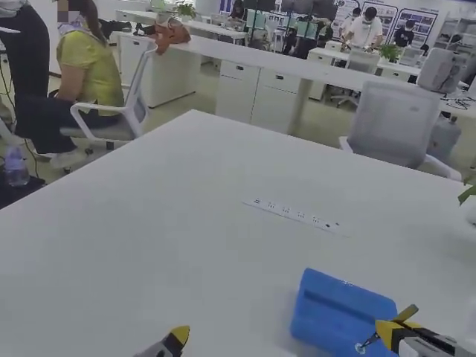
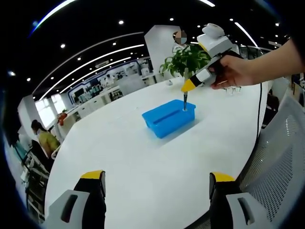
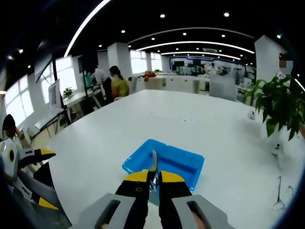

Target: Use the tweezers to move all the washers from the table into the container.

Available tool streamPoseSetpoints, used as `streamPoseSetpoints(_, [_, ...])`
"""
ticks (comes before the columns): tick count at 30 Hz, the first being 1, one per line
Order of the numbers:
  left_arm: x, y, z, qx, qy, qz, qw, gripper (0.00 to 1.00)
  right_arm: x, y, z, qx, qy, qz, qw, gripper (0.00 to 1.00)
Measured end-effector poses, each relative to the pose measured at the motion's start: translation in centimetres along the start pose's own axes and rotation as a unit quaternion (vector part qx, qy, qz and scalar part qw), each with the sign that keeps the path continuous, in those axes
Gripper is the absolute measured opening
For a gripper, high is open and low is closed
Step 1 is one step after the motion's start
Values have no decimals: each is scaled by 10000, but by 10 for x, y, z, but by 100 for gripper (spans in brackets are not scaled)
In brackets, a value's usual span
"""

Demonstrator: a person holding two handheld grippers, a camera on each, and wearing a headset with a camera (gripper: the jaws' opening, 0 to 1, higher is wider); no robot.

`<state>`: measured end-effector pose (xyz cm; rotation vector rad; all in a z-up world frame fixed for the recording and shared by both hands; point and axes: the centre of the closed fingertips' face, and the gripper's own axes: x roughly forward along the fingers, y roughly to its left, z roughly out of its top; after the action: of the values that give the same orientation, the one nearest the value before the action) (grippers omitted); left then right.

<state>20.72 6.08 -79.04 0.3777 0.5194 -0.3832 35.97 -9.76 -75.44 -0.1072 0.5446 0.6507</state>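
A blue container [image 1: 342, 312] stands on the white table [image 1: 171, 223] near its front right. My right gripper [image 1: 390, 327] is shut on thin tweezers [image 1: 370, 340], whose tip hangs at the container's near edge. In the right gripper view the tweezers [image 3: 154, 161] jut from the shut right gripper [image 3: 152, 175] over the blue container [image 3: 167, 160]. In the left gripper view a hand holds the right gripper [image 2: 187, 87] with the tweezers [image 2: 185, 101] pointing down into the container [image 2: 169, 117]. My left gripper [image 2: 157, 179] is open with nothing between its jaws, low over the table. Whether the tweezers hold a washer is too small to tell.
A flush socket strip [image 1: 294, 213] runs across the table beyond the container. A potted plant [image 3: 276, 105] and a cable [image 3: 279, 191] sit at the table's right end. Office chairs [image 1: 394, 123] stand past the far edge, and a person [image 1: 85, 67] sits at the far left.
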Motion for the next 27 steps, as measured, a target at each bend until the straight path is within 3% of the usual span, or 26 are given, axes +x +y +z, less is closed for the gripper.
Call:
streamPoseSetpoints(12, [1, -2, -2, -1, 55, -41, 10000, 93, 21, -12, 9, -88, 5, -68, 9999, 3])
streamPoseSetpoints(27, [3, -2, -8, -172, 229, -86, 9996, 91, 55, -28, -9, -132, 353, -88, 9993, 3])
